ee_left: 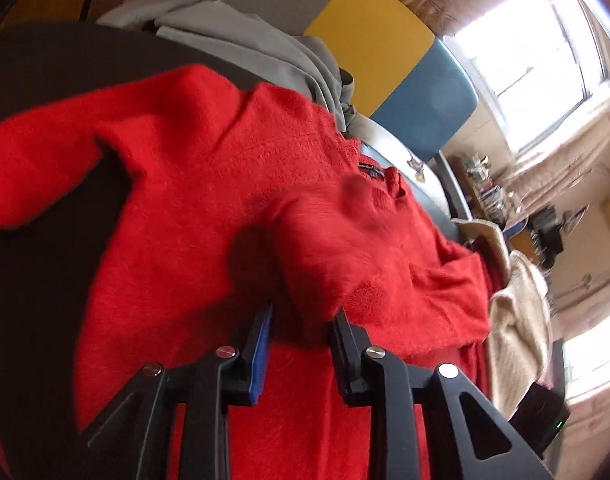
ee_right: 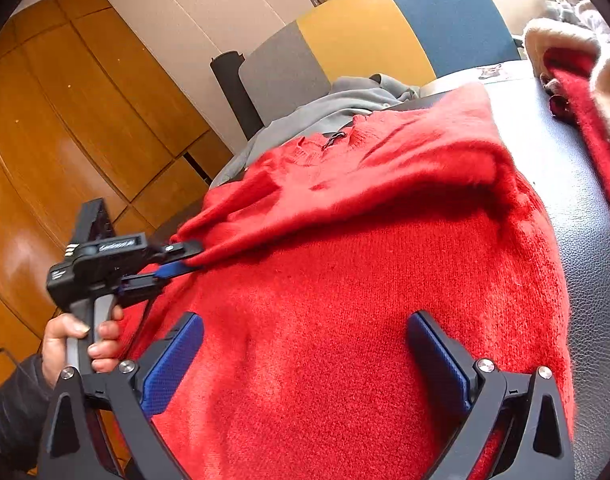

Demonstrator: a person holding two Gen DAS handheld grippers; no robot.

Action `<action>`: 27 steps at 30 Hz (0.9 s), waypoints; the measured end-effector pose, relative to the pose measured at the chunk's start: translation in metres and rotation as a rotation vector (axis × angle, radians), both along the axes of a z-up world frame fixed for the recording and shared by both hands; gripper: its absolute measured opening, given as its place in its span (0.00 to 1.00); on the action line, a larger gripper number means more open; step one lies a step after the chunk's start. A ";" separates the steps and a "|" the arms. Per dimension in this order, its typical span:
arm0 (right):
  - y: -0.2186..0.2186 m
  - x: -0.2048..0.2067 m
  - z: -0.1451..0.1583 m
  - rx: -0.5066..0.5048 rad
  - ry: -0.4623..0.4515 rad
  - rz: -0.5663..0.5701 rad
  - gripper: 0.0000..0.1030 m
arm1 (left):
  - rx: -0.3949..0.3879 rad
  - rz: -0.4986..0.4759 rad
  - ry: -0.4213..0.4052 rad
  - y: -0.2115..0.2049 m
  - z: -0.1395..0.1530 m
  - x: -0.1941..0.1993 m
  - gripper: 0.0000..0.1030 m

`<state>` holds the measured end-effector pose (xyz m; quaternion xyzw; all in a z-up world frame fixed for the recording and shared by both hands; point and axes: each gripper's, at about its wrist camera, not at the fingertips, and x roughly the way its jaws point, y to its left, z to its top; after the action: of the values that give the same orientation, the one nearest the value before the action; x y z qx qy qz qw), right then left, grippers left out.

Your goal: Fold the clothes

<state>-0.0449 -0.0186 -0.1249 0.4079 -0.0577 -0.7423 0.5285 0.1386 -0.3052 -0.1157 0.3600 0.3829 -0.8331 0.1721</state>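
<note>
A fuzzy red sweater (ee_right: pixel 345 280) lies spread on a dark table (ee_right: pixel 585 208); it also fills the left wrist view (ee_left: pixel 177 184). My left gripper (ee_left: pixel 303 316) is shut on the sweater's sleeve end, which bunches between its fingers. In the right wrist view the left gripper (ee_right: pixel 185 258) holds that sleeve pulled across the sweater's body. My right gripper (ee_right: pixel 305 340) is open and empty, its blue pads hovering over the sweater's lower body.
A grey garment (ee_right: pixel 345 96) lies at the table's far edge before a grey, yellow and blue panel (ee_right: pixel 365 28). A pile of cream (ee_left: pixel 517 320) and red clothes (ee_right: pixel 577 80) sits at the right. Wooden cupboards (ee_right: pixel 65 120) stand at the left.
</note>
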 end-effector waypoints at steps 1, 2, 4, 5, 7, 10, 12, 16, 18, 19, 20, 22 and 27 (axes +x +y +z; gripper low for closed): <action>0.001 -0.001 0.001 0.001 0.001 -0.001 1.00 | -0.048 -0.019 -0.023 0.004 0.006 0.001 0.26; 0.001 -0.001 0.002 0.003 0.002 -0.001 1.00 | -0.088 -0.035 -0.044 0.007 0.011 0.001 0.28; -0.001 -0.001 0.002 0.004 0.003 -0.001 1.00 | -0.122 -0.055 -0.071 0.009 0.018 0.004 0.29; 0.000 -0.002 0.002 0.004 0.003 -0.001 1.00 | -0.130 -0.058 -0.079 0.010 0.020 0.008 0.29; 0.001 -0.001 0.003 0.004 0.002 0.001 1.00 | -0.145 -0.044 -0.088 0.008 0.025 0.015 0.30; 0.000 -0.002 0.002 0.002 0.001 0.003 1.00 | -0.221 -0.068 -0.096 0.010 0.039 0.012 0.30; 0.001 -0.001 0.002 0.000 0.000 0.004 1.00 | -0.266 -0.122 -0.088 0.016 0.051 -0.002 0.33; 0.004 0.000 0.001 -0.003 -0.001 0.005 1.00 | -0.398 -0.270 -0.189 0.033 0.055 -0.057 0.40; 0.005 0.001 0.001 -0.005 -0.002 0.005 1.00 | -0.450 -0.315 -0.287 0.035 0.045 -0.086 0.40; 0.005 0.001 0.001 -0.006 -0.002 0.005 1.00 | -0.453 -0.324 -0.322 0.034 0.039 -0.096 0.40; 0.005 0.001 0.001 -0.008 -0.003 0.005 1.00 | -0.450 -0.331 -0.364 0.029 0.032 -0.107 0.40; 0.006 0.001 0.001 -0.011 -0.006 0.005 1.00 | -0.443 -0.334 -0.398 0.023 0.021 -0.118 0.35; 0.006 0.001 0.001 -0.013 -0.009 0.004 1.00 | -0.230 -0.088 -0.147 -0.021 0.032 -0.069 0.07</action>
<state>-0.0443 -0.0129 -0.1235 0.4079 -0.0640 -0.7389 0.5325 0.0693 -0.3266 -0.0839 0.4146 0.2551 -0.8496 0.2030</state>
